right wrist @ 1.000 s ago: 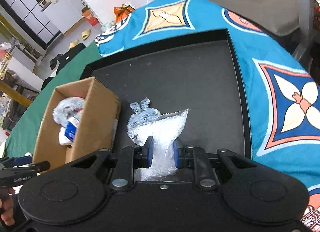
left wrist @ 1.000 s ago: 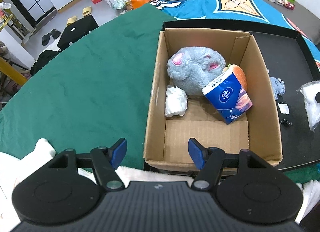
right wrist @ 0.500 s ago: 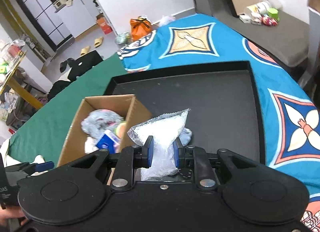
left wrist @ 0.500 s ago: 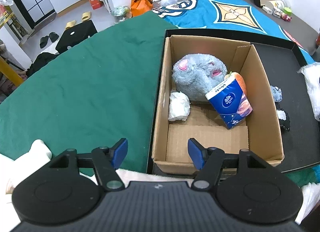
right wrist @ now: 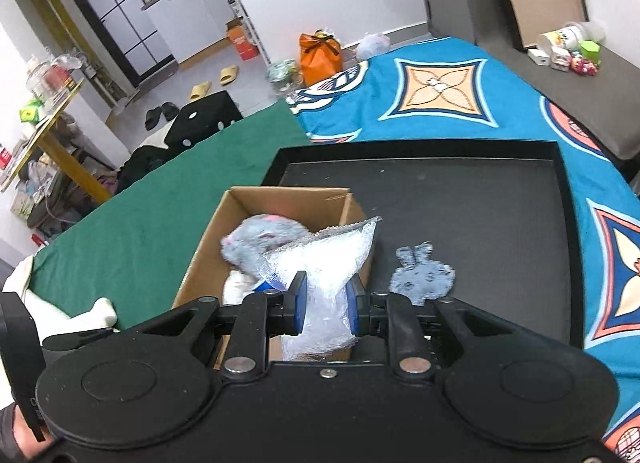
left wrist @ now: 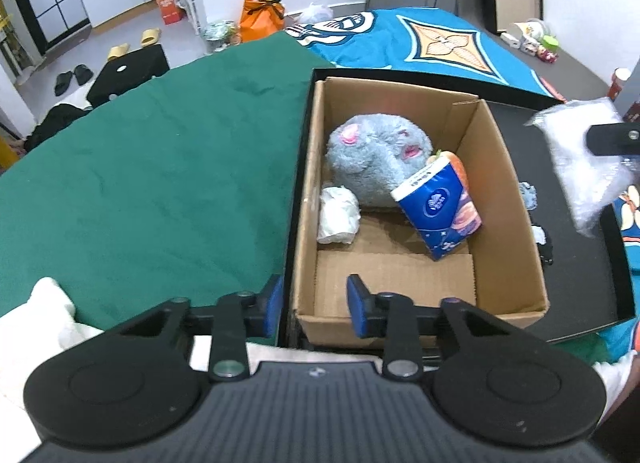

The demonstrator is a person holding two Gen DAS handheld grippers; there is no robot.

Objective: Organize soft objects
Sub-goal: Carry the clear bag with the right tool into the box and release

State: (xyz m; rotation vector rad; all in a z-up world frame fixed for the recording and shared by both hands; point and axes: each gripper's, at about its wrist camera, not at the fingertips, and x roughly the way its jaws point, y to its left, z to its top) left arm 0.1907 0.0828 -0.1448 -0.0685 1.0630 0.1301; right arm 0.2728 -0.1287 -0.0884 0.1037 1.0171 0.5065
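The cardboard box (left wrist: 508,199) sits in the left end of a black tray (right wrist: 520,223) and holds a grey plush toy (left wrist: 372,159), a blue tissue pack (left wrist: 438,211) leaning against it, and a crumpled white wad (left wrist: 338,215) by the left wall. On the tray floor just right of the box lies a flat grey rabbit-shaped piece (right wrist: 422,277). The right gripper (right wrist: 326,303) pinches a clear plastic bag (right wrist: 324,263), which a second ago hung over the tray and is now above the box's right wall. The left gripper (left wrist: 314,303) hovers at the box's near left corner, its jaws closing with that corner between them, narrower than a second ago.
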